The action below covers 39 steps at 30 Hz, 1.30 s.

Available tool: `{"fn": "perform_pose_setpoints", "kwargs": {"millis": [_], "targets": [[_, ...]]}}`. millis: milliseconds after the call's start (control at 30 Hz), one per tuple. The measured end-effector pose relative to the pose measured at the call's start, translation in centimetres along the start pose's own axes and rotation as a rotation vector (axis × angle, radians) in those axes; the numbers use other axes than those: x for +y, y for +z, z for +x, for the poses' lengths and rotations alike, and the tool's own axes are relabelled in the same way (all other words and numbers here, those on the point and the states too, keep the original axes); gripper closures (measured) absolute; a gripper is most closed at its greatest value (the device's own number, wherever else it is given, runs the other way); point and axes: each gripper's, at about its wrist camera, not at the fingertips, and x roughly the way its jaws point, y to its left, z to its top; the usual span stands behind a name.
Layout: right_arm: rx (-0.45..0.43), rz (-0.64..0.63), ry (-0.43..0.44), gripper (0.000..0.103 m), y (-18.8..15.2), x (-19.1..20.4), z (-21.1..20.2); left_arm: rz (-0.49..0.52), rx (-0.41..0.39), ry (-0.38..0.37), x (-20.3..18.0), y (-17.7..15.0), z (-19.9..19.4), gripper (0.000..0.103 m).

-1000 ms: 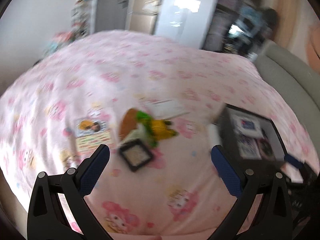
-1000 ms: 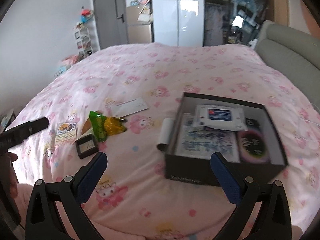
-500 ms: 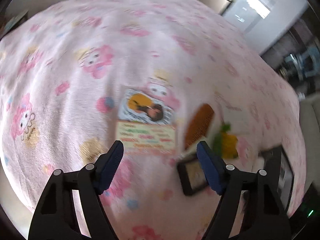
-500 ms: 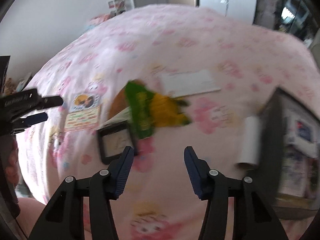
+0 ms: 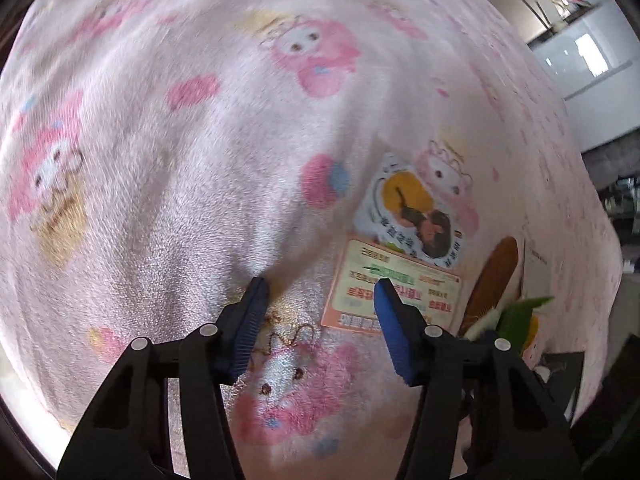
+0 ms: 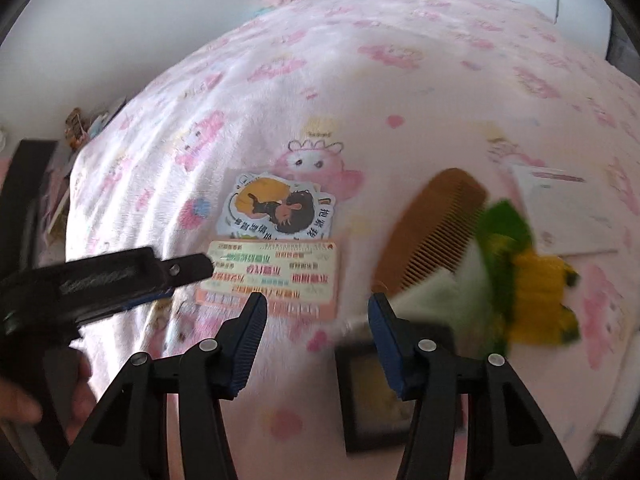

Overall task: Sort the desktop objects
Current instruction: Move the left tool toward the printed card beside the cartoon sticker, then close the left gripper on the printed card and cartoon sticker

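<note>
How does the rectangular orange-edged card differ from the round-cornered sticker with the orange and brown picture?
The rectangular orange-edged card has straight edges and rows of printed text; the cartoon sticker has a curved outline and a picture with text along its rim. The card lies nearer the grippers, the sticker just beyond it. Both are flat on the pink blanket.

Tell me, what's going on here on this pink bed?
A person holds a two-finger tool in each hand above a pink cartoon blanket. The left tool, jaws just narrowing but empty, hangs beside an orange-edged card. The right tool, also empty, hangs near that card, a brown comb and a small black case. Nothing is picked up yet.
</note>
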Motion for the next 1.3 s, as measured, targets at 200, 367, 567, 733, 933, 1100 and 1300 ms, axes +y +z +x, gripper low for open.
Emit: {"fn": "perform_pose_setpoints", "kwargs": {"millis": [200, 367, 567, 733, 933, 1100, 1300], "targets": [[0.073, 0.025, 0.060, 0.054, 1.0, -0.7, 3.4, -0.041, 0.025, -0.040, 0.6, 0.3, 0.9, 0.047], [0.052, 0.045, 0.170, 0.078, 1.0, -0.3, 2.6, -0.009, 0.038, -0.063, -0.1, 0.2, 1.1, 0.061], [-0.039, 0.081, 0.209, 0.095, 1.5, -0.8, -0.7, -0.019, 0.050, -0.129, -0.2, 0.0, 0.6, 0.061], [-0.068, 0.058, 0.183, 0.096, 0.5, -0.9, -3.6, -0.003, 0.098, -0.205, -0.7, -0.4, 0.8, 0.061], [-0.091, 0.083, 0.128, 0.096, -4.1, -3.3, -7.9, 0.071, 0.199, -0.328, -3.7, -3.5, 0.2, 0.061], [-0.088, 0.143, 0.065, 0.096, -7.7, -5.6, -11.5, 0.250, 0.199, -0.319, -8.4, -7.9, -1.5, 0.061], [-0.034, 0.150, 0.010, 0.096, -12.9, -7.1, -13.7, 0.482, 0.316, -0.335, -11.8, -15.8, -1.8, 0.061]]}}
